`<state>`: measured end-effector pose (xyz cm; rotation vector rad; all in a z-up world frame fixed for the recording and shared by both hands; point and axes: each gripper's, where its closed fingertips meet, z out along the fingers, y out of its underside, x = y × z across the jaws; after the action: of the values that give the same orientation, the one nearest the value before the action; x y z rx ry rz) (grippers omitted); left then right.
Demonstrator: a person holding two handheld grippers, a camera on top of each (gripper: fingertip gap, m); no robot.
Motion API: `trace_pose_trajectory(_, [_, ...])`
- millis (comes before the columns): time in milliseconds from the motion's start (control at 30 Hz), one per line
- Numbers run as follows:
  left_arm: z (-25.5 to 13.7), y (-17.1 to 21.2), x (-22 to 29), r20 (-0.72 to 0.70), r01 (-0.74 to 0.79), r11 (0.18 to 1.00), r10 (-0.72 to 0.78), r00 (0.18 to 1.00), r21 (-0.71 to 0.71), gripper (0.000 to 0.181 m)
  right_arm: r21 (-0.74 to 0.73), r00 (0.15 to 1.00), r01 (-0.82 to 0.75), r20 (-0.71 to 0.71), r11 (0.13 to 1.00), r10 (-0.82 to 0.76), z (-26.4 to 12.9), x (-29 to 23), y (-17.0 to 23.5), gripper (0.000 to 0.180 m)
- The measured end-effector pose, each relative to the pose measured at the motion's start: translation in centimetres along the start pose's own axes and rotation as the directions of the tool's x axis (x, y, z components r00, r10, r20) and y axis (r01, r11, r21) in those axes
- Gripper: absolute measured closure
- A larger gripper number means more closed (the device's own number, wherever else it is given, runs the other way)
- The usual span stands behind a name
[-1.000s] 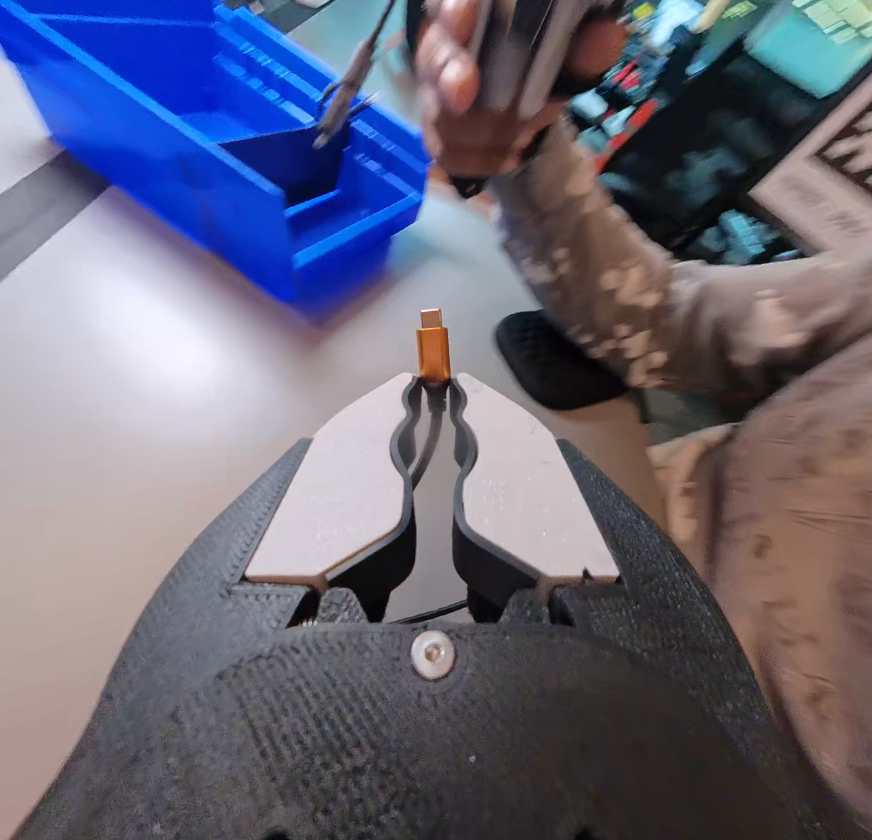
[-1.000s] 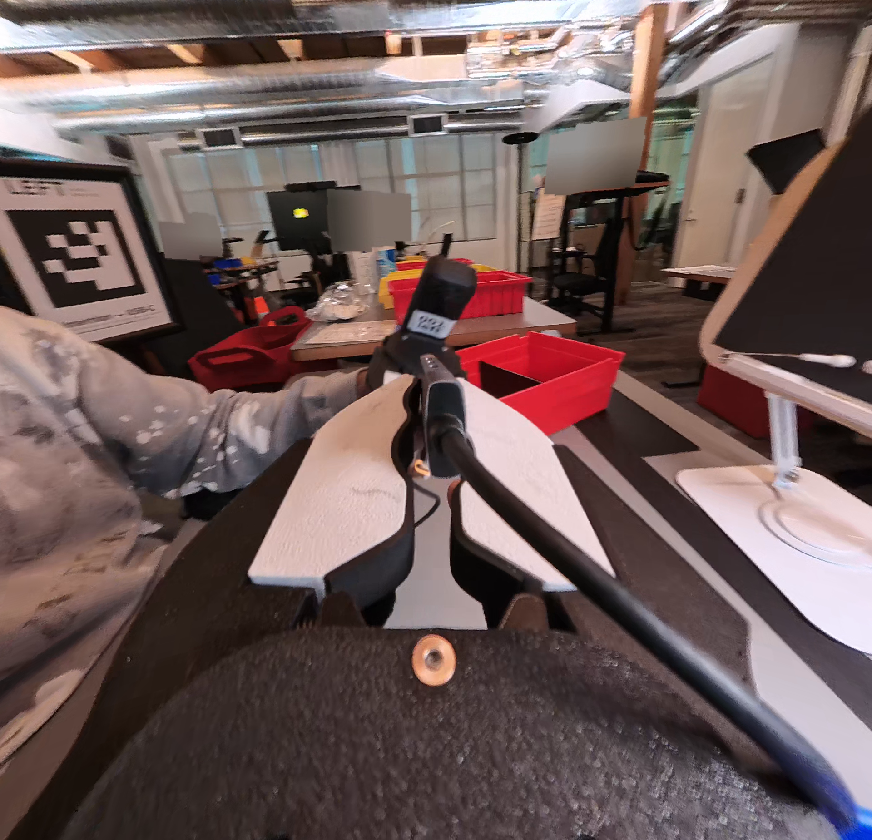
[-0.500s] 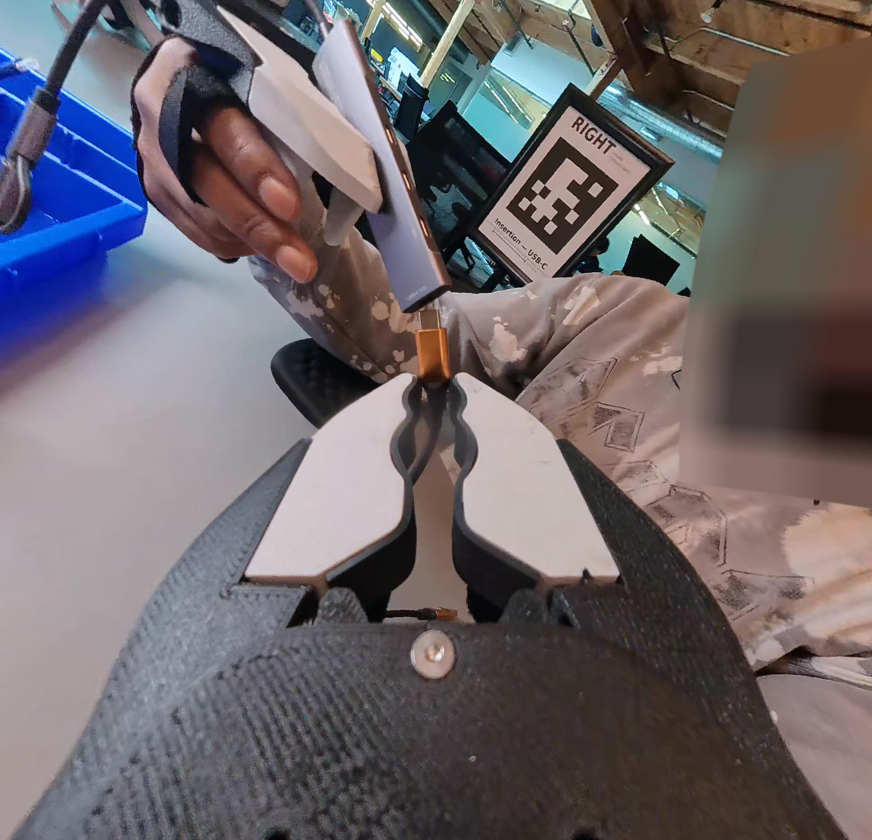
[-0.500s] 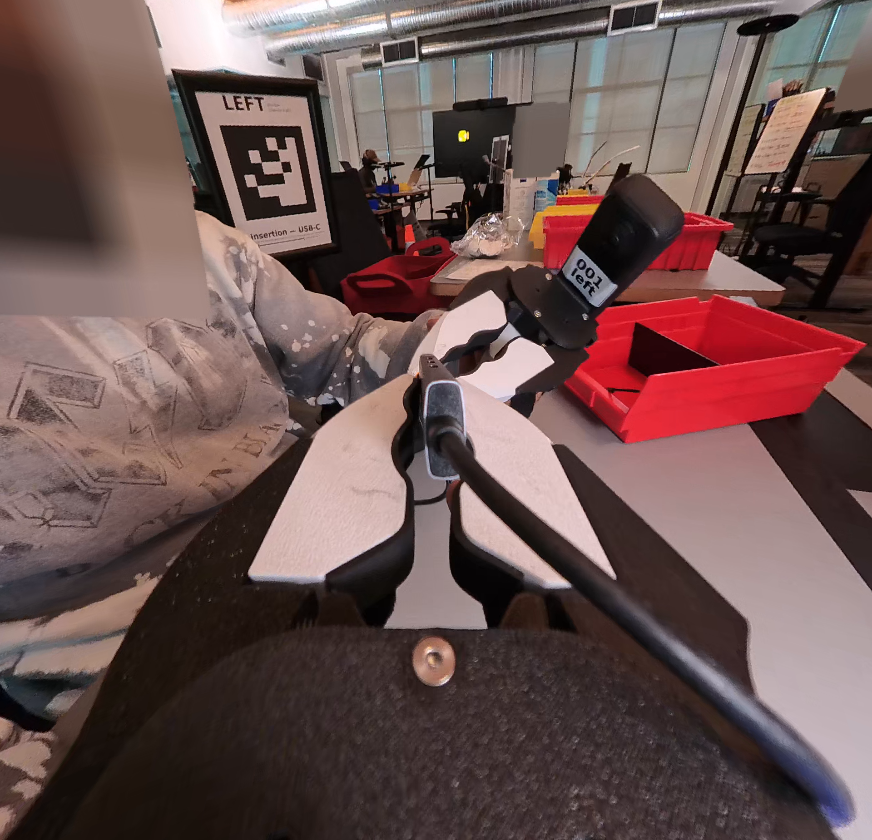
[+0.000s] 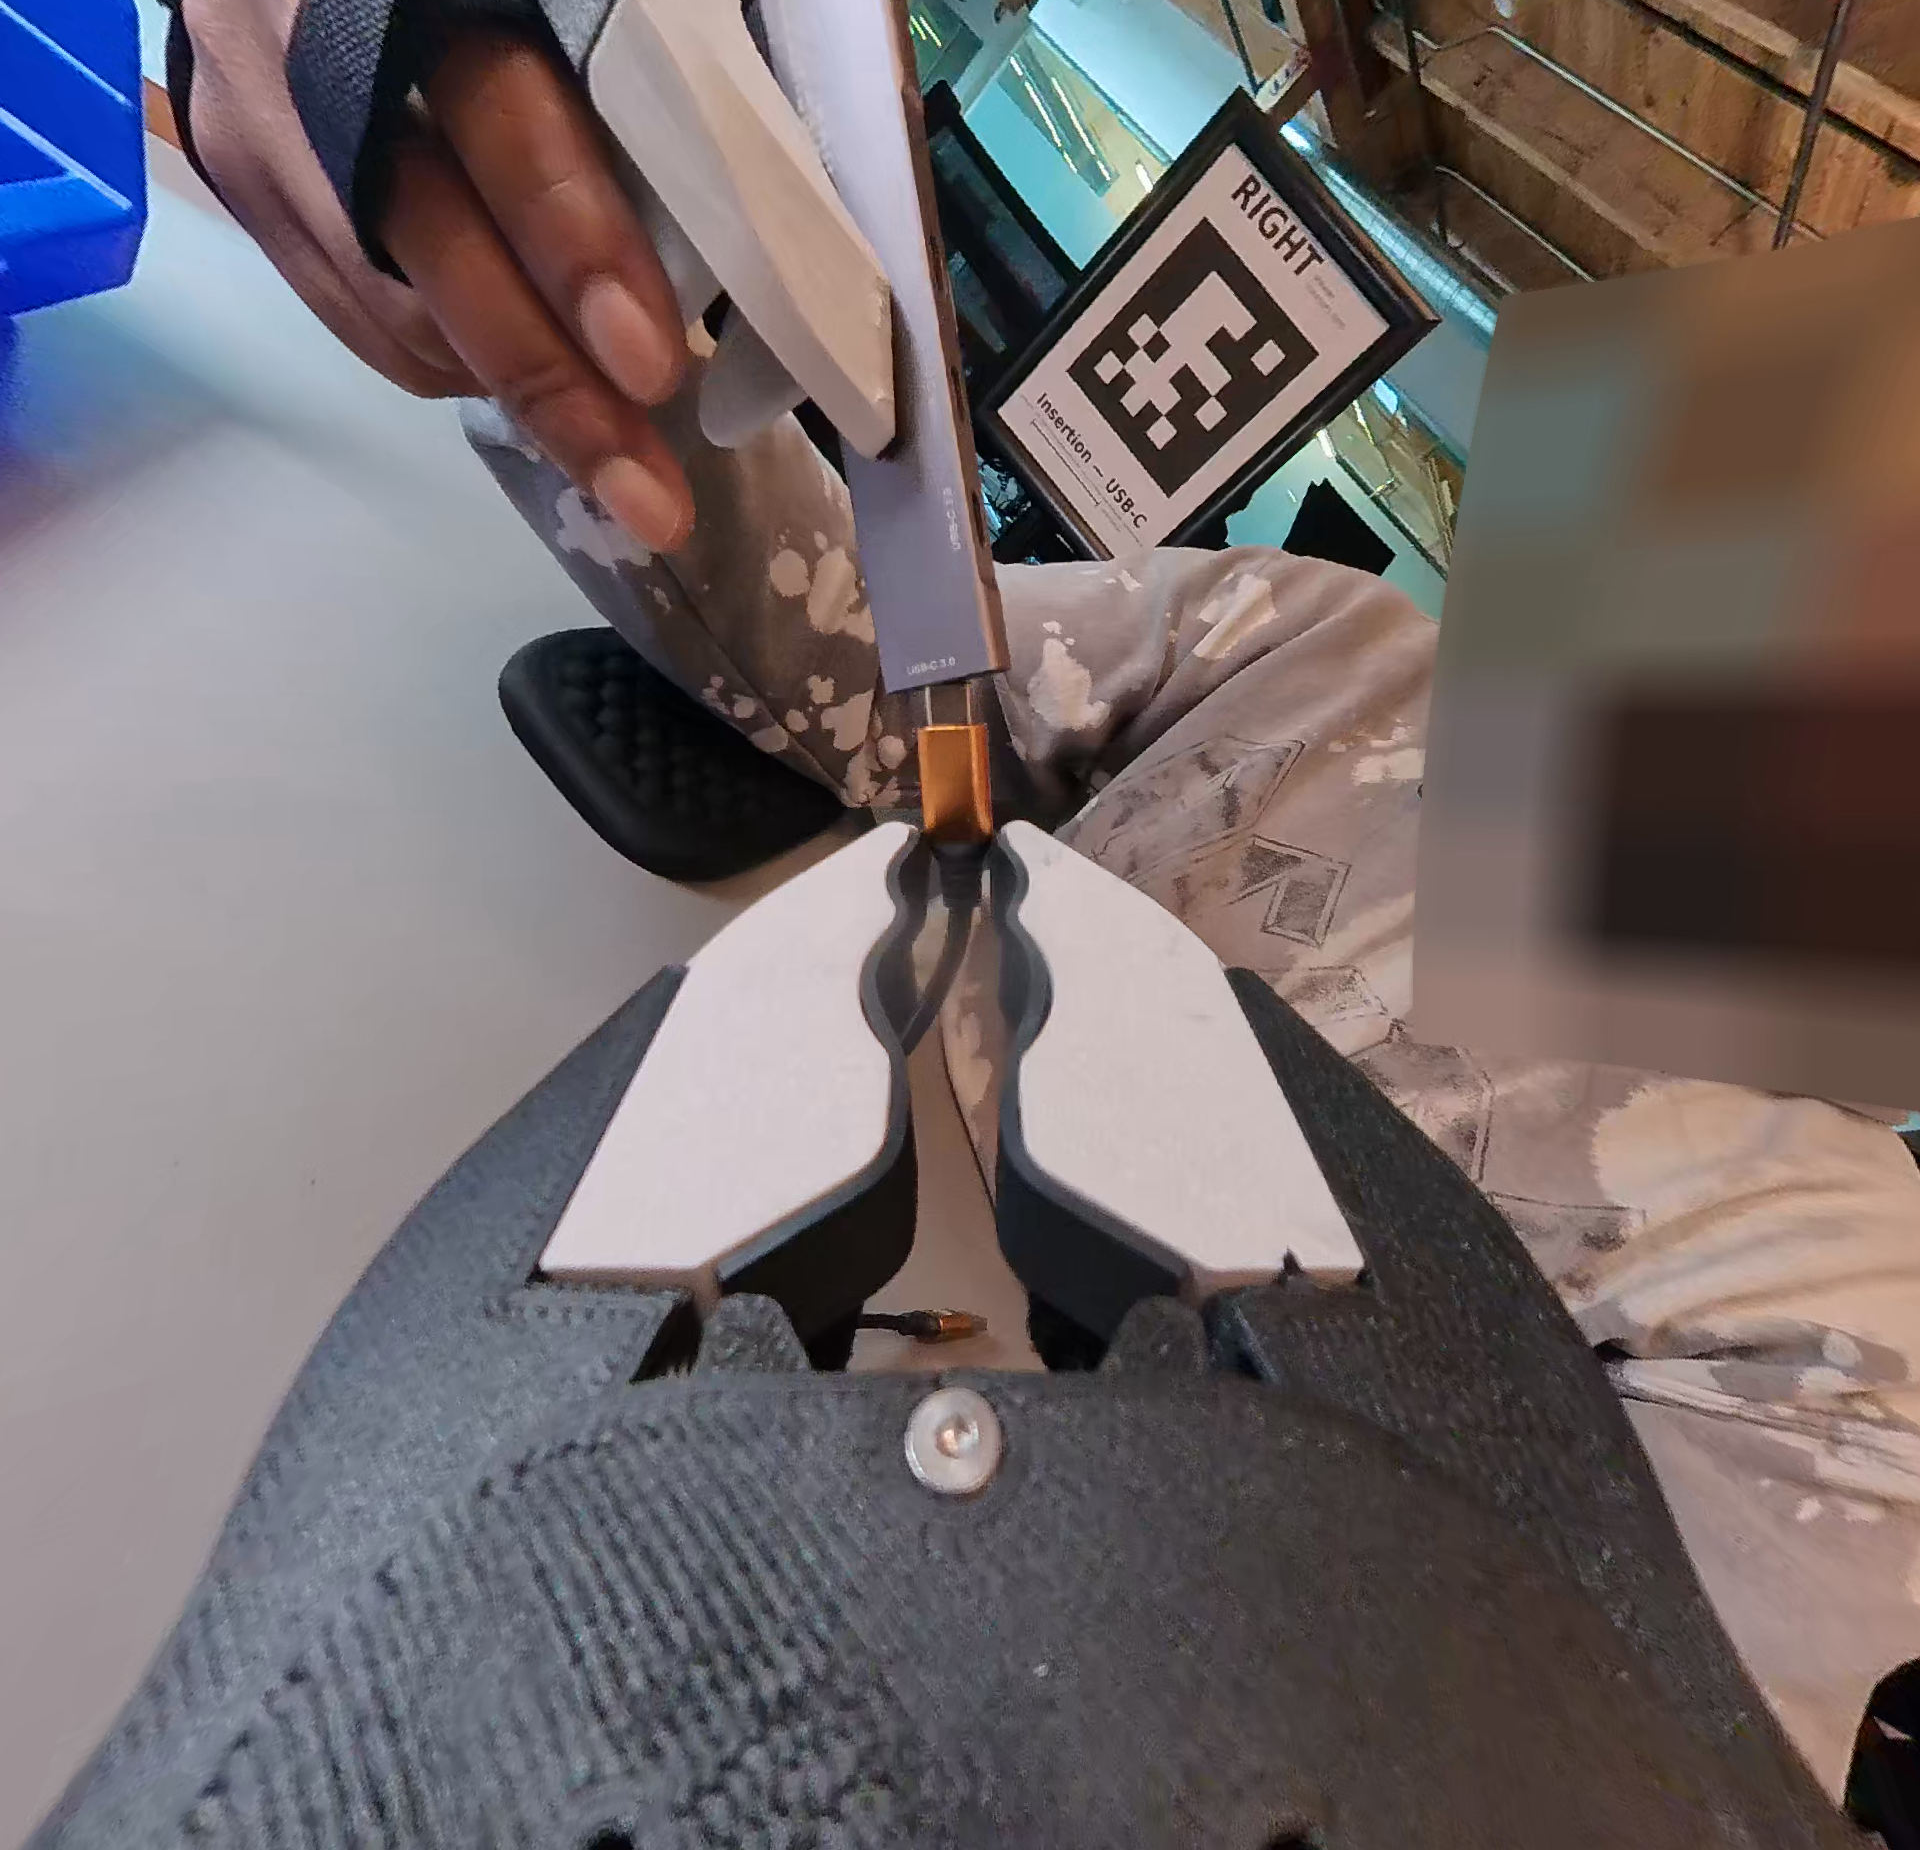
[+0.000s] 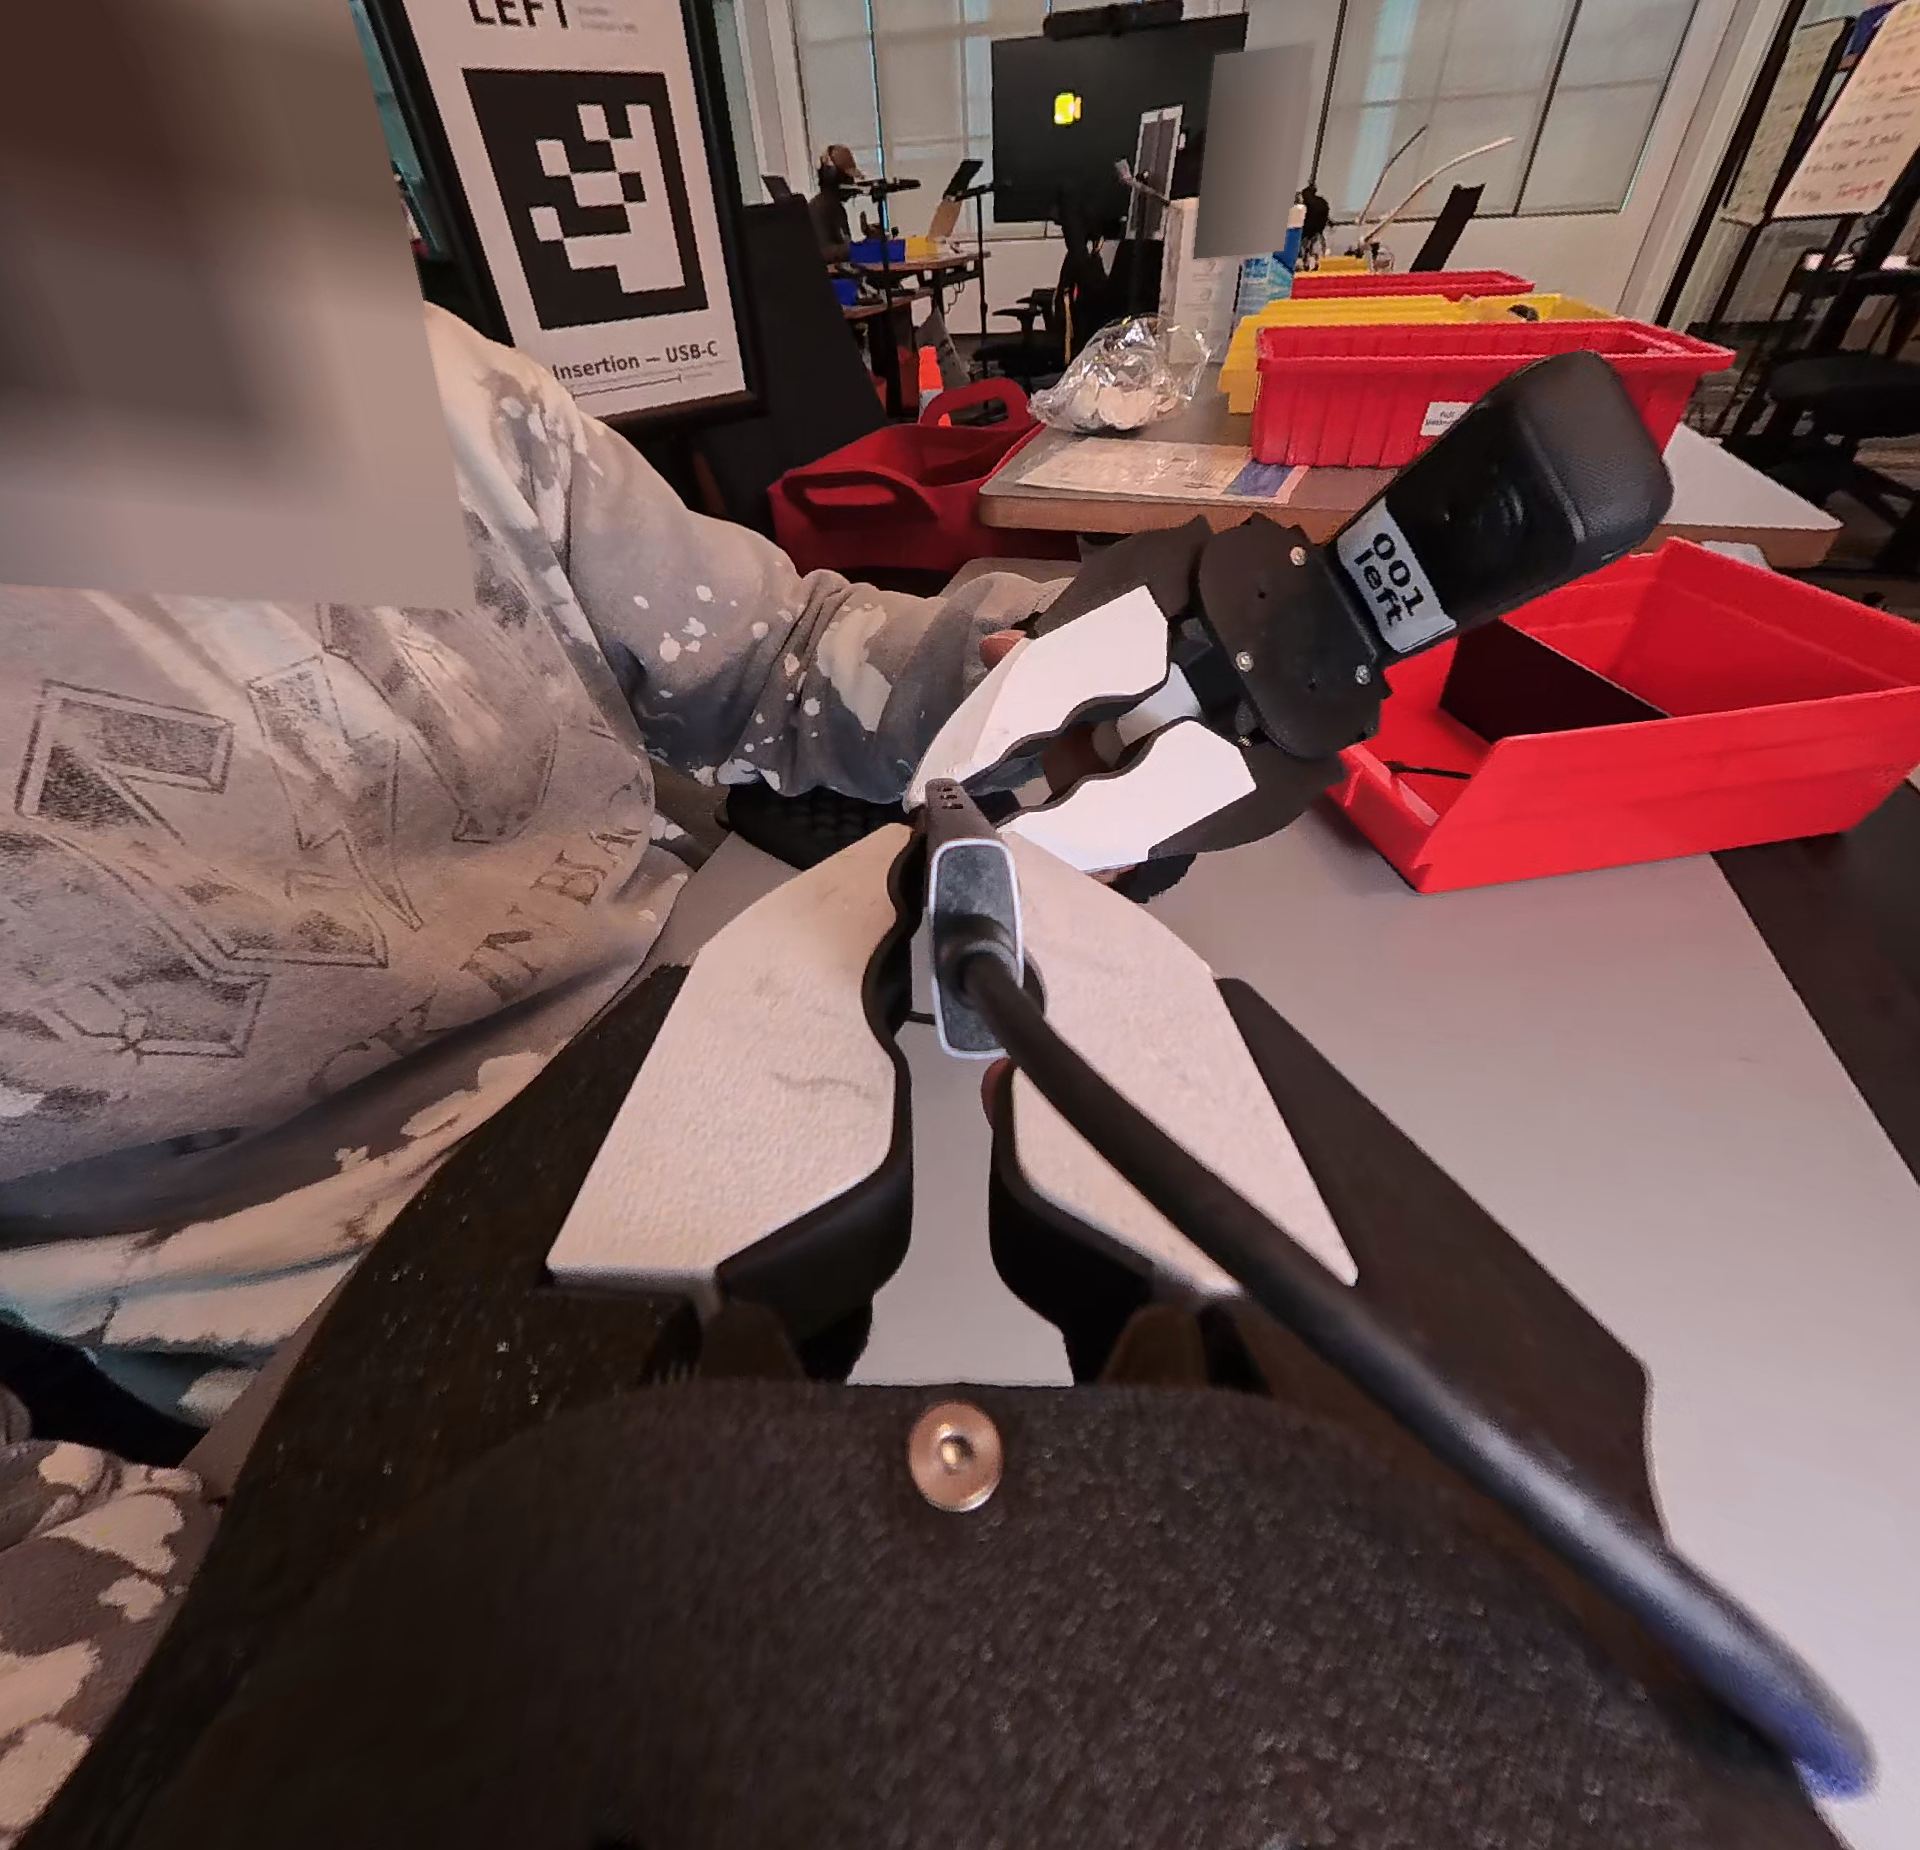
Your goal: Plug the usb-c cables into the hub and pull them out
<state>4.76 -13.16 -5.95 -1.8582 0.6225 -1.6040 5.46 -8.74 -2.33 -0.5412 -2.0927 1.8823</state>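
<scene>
Left claw (image 5: 956,844): clamped on the orange plug (image 5: 954,777), which sticks out just past its tips.
Plug tip: touching the hub (image 5: 925,418) end, partly inside.
Right claw (image 6: 961,870): clamped on the hub, cable (image 6: 1299,1270) running back over it.

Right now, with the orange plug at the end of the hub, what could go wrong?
1. The orange plug shows bare metal below the hub; a tilted push could jam it.
2. The left claw pinches only the plug's tail, so it may slip.
3. The right claw holds the hub in the air; it could pivot.
</scene>
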Motion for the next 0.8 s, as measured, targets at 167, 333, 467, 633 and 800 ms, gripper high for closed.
trace_pose_trajectory(167, [0.0,0.2,-0.1,-0.003,0.01,1.0,-0.01,1.0,-0.01,0.17,-0.028,1.0,0.009,0.008,1.0,-0.009,0.0,-0.4,0.3,0.17])
trace_pose_trajectory(333, [-0.2,-0.2,0.0,-0.034,0.042,0.999,-0.041,0.999,0.021,0.17,-0.038,0.998,0.046,-0.041,0.998,-0.048,-0.1,-0.1,-0.2,0.17])
trace_pose_trajectory(467, [-0.6,-0.7,0.0,-0.05,0.064,0.996,-0.061,0.997,0.055,0.17,-0.053,0.996,0.078,-0.045,0.996,-0.08,-0.2,-0.5,-0.3,0.17])
trace_pose_trajectory(633, [-0.7,-1.0,0.1,-0.05,0.072,0.995,-0.069,0.996,0.074,0.17,-0.076,0.989,0.103,-0.097,0.992,-0.11,0.0,0.0,-0.7,0.17])
trace_pose_trajectory(800, [-1.1,-1.8,0.0,-0.021,0.056,0.992,-0.054,0.998,0.116,0.17,-0.075,0.986,0.096,-0.131,0.993,-0.105,-0.2,0.3,-0.9,0.17])
